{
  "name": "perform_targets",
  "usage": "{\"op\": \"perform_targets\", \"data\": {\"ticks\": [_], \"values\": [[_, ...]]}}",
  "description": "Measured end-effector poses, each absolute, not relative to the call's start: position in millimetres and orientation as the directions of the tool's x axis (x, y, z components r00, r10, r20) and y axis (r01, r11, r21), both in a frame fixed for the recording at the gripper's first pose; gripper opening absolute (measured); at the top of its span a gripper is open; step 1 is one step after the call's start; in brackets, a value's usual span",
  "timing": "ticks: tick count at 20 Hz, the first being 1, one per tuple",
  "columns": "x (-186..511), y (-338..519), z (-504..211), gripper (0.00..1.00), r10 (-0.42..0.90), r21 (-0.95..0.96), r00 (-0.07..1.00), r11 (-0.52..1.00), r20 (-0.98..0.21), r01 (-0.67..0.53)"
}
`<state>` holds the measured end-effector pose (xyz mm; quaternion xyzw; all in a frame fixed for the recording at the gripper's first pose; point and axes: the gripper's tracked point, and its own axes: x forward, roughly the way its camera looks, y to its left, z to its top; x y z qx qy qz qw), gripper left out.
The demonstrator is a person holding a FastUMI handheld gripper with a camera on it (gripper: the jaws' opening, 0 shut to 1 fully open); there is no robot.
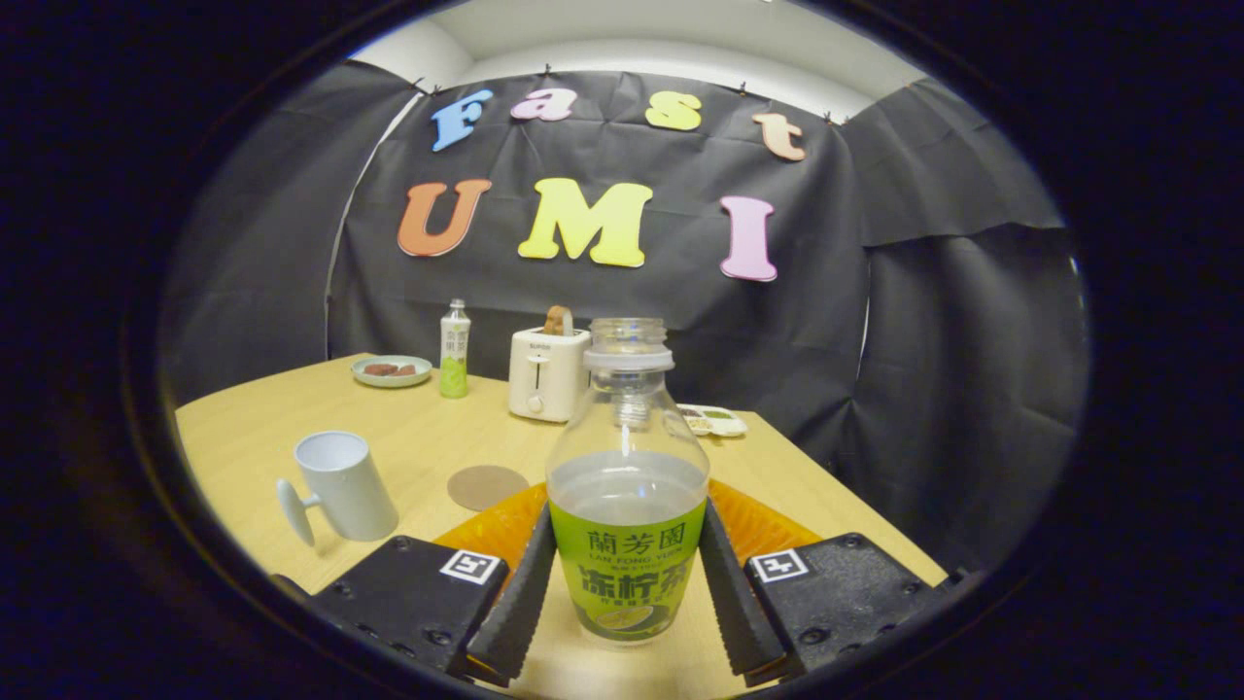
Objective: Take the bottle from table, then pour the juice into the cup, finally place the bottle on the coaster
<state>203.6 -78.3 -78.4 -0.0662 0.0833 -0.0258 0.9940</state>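
A white toaster (547,374) with bread in its slot stands at the table's (243,437) far edge, centre frame. Left of it stand a small bottle (454,349) and a plate (392,370); right, a small dish (716,419).

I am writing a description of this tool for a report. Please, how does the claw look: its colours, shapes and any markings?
The claw has two black blocky bodies with visible screws, each bearing a small square black-and-white marker on top. Its fingers are long, dark, wedge-like bars with ribbed inner faces. Translucent orange parts sit behind them.
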Motion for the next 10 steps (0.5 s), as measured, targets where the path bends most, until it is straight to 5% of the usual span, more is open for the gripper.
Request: {"op": "perform_targets", "data": {"ticks": [10], "values": [[184.9,-107.8,-36.4,0.79,-0.212,-0.485,0.97,0.864,-0.116,0.131]]}}
